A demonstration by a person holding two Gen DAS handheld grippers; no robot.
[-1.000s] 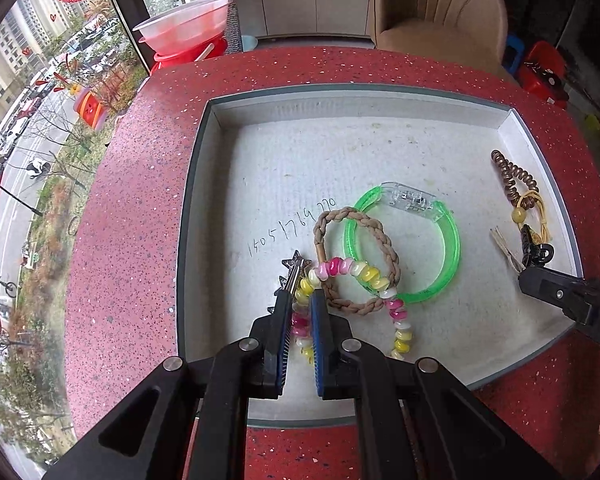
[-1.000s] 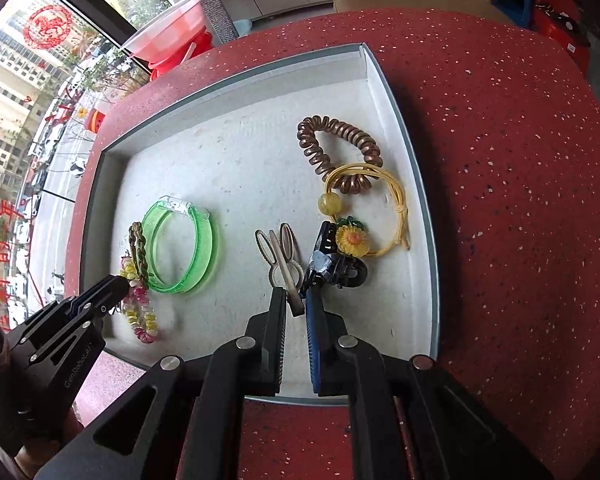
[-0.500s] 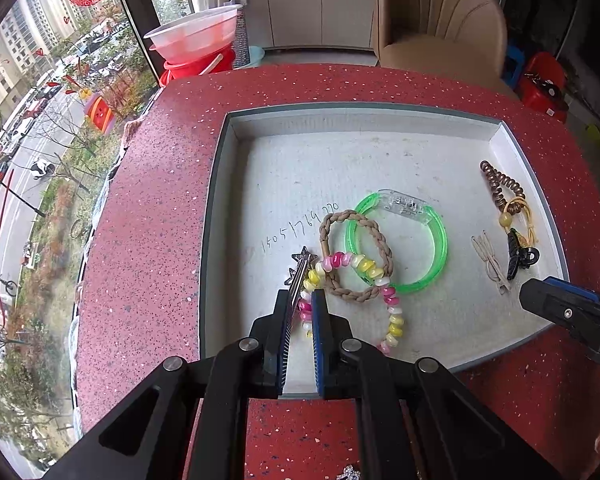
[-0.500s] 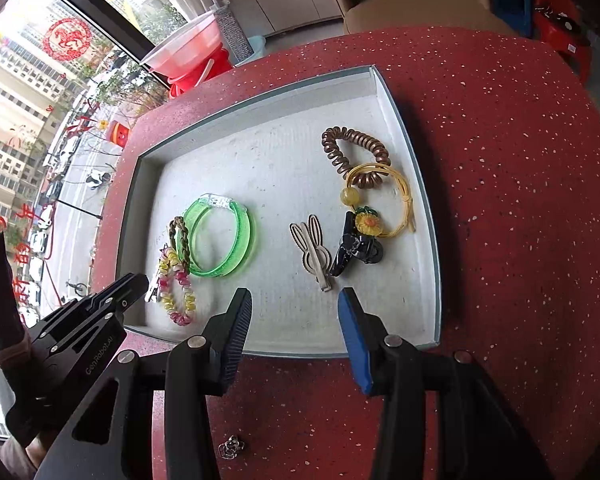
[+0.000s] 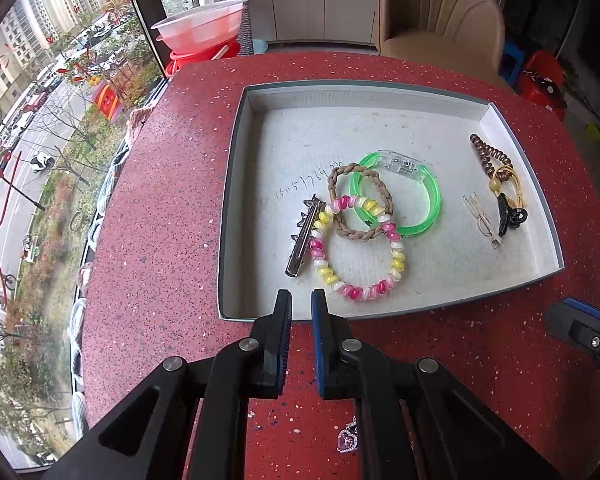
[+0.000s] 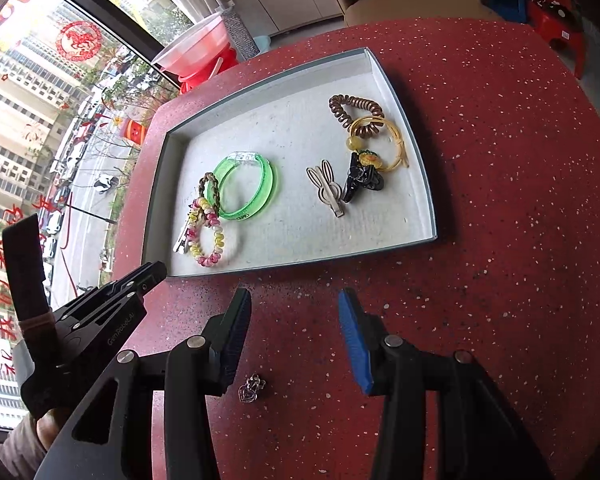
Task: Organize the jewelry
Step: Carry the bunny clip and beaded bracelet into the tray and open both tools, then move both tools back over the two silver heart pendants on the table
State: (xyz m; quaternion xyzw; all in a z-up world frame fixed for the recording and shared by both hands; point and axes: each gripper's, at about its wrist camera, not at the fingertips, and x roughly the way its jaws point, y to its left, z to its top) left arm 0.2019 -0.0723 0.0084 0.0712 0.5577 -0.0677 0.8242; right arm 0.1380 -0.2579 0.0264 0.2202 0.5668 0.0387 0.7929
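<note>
The grey tray (image 5: 230, 200) on the red table holds a silver star clip (image 5: 302, 240), a pink-yellow bead bracelet (image 5: 360, 292), a braided brown tie (image 5: 384, 194) and a green bangle (image 5: 434, 200) at its left. At its right lie a beige rabbit clip (image 6: 328, 188), a black claw clip (image 6: 362, 180), a brown spiral tie (image 6: 354, 110) and a yellow cord loop (image 6: 396, 140). My left gripper (image 5: 301, 300) hovers shut and empty over the tray's near rim. My right gripper (image 6: 294, 296) stands open and empty above the table, with a small heart charm (image 6: 252, 388) below it.
The red speckled table (image 6: 500, 200) reaches well beyond the tray at the right and front. A tan chair (image 5: 440, 20) stands behind the table, and pink and red basins (image 5: 200, 40) sit by the window. A hand (image 6: 48, 432) grips the left tool.
Both grippers drew back from the tray toward its near edge. The left let go of the star clip. The right opened and left the rabbit clip in the tray.
</note>
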